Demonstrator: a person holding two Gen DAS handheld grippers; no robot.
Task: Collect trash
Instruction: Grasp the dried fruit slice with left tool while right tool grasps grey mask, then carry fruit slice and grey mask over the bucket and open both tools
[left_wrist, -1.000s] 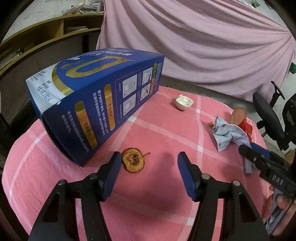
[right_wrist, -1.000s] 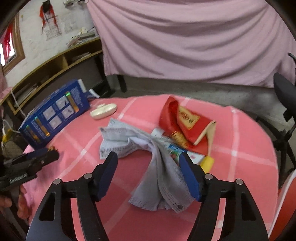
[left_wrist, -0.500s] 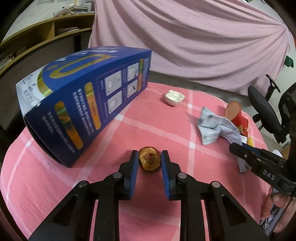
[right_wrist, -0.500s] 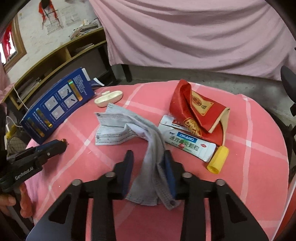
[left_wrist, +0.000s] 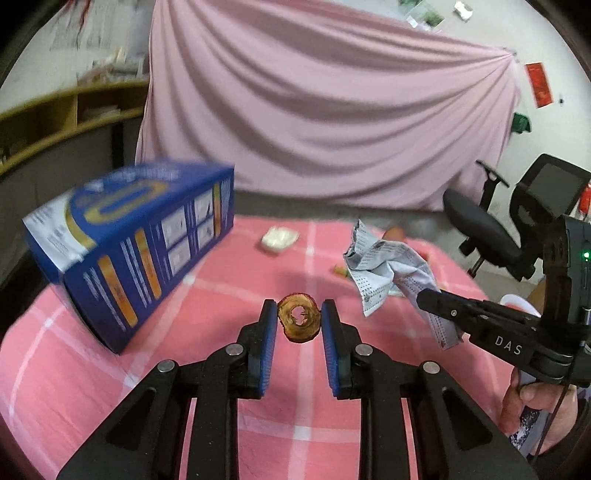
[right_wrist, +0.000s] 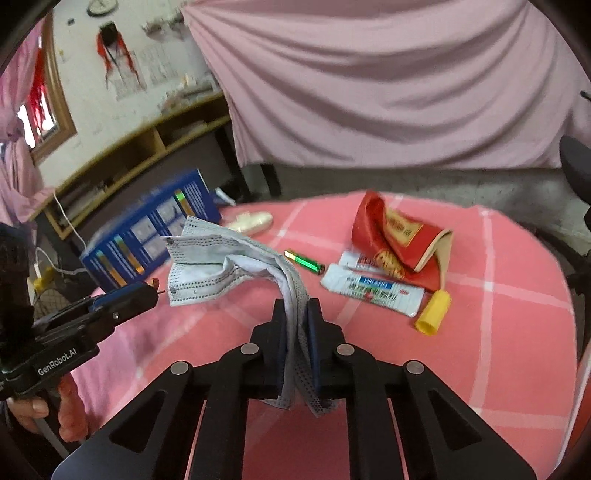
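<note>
My left gripper (left_wrist: 299, 314) is shut on a dried brown fruit slice (left_wrist: 300, 322) and holds it above the pink checked tablecloth (left_wrist: 221, 295). My right gripper (right_wrist: 295, 314) is shut on a grey face mask (right_wrist: 221, 262) and holds it lifted off the table; the mask also shows in the left wrist view (left_wrist: 384, 266). On the cloth lie a red packet (right_wrist: 391, 236), a white tube (right_wrist: 373, 290) with a yellow cap (right_wrist: 434, 312), a green battery (right_wrist: 304, 261) and a white case (right_wrist: 251, 221).
A large blue box (left_wrist: 129, 251) lies on its side at the table's left. A black office chair (left_wrist: 487, 229) stands to the right. A pink curtain (left_wrist: 325, 122) hangs behind, with wooden shelves (right_wrist: 147, 147) at the left.
Both grippers closed, the left on the fruit slice and the right on the mask, and both have lifted their items off the cloth. A green battery under the mask is now uncovered.
</note>
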